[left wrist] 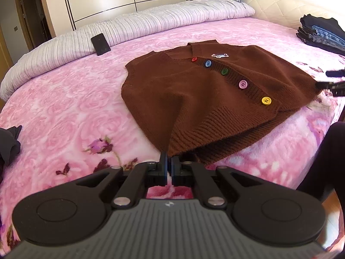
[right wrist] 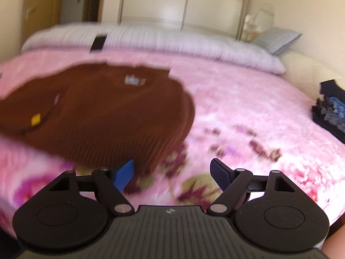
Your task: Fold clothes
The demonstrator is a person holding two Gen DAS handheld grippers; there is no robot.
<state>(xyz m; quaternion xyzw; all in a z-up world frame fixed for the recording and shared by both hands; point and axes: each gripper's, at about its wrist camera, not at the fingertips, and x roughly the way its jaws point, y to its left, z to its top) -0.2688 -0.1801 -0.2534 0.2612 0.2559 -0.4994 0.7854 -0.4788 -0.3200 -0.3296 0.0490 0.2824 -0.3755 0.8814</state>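
A brown knit vest (left wrist: 194, 90) with several coloured buttons lies spread front-up on the pink floral blanket (left wrist: 64, 108). My left gripper (left wrist: 169, 161) is shut on the near corner of its ribbed hem, and the fabric rises slightly into the fingers. In the blurred right wrist view the vest (right wrist: 112, 112) lies to the left. My right gripper (right wrist: 172, 170) is open just above the blanket, its left blue pad (right wrist: 124, 174) beside the vest's other hem corner, nothing between the pads. The right gripper's fingertips (left wrist: 323, 78) also show at the vest's right edge.
A black phone (left wrist: 100, 44) leans on the striped duvet (left wrist: 140, 26) at the far side. Folded dark clothes and jeans (left wrist: 319, 34) are stacked at the right. A dark garment (left wrist: 8, 144) lies at the left edge. A person's dark-clad leg (left wrist: 330, 151) stands by the bed's near right edge.
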